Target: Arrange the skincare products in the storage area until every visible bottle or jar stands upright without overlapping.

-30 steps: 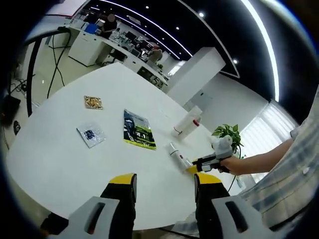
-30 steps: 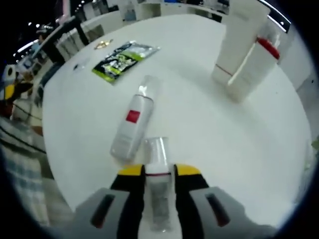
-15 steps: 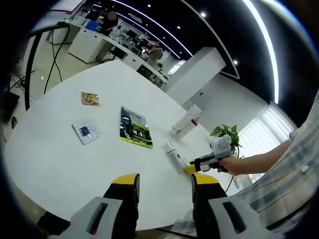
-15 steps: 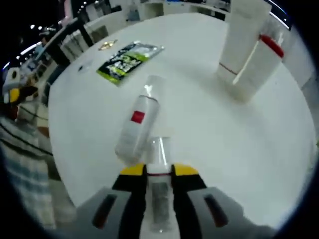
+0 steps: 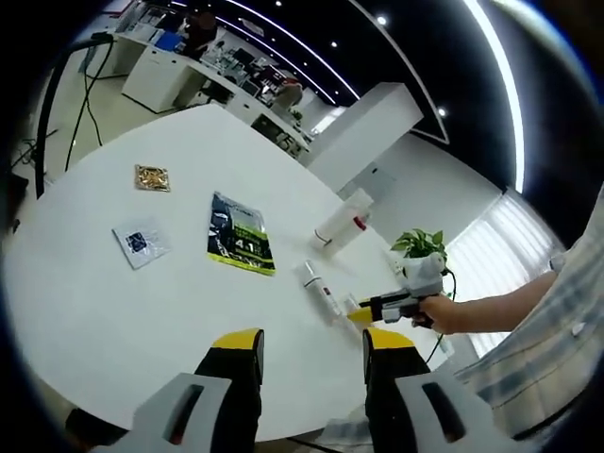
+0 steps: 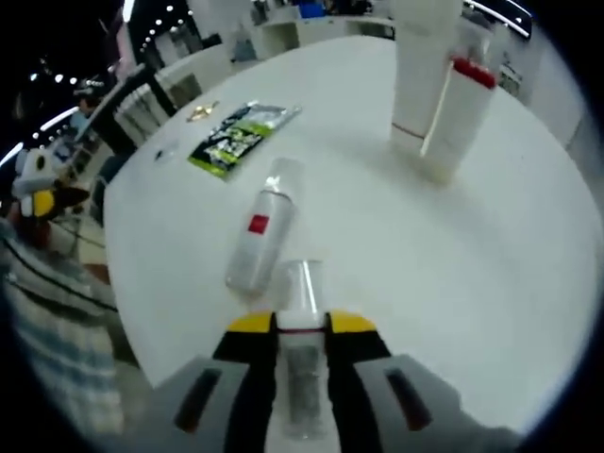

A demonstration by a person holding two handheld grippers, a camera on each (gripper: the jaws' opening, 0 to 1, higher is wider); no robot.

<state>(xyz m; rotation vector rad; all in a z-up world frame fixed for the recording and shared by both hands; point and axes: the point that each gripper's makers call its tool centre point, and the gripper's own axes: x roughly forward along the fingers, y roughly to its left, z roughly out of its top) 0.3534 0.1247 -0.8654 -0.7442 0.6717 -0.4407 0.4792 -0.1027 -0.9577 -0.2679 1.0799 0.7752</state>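
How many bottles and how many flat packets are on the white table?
Bottles and tubes: 4. Two standing, one lying, one clear-capped held in the right gripper.
Flat packets: 3. Green-black, small blue-print, small gold.
Total: 7.

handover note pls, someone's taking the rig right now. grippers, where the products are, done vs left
Right gripper: shut on a small clear-capped bottle, low over the table.
Left gripper: open, holding nothing, above the near table edge.
White spray bottle lies on its side just ahead of the right gripper.
Tall white tube and red-capped bottle stand upright, close together at the far side.
Left: stand the held bottle, then the lying one.
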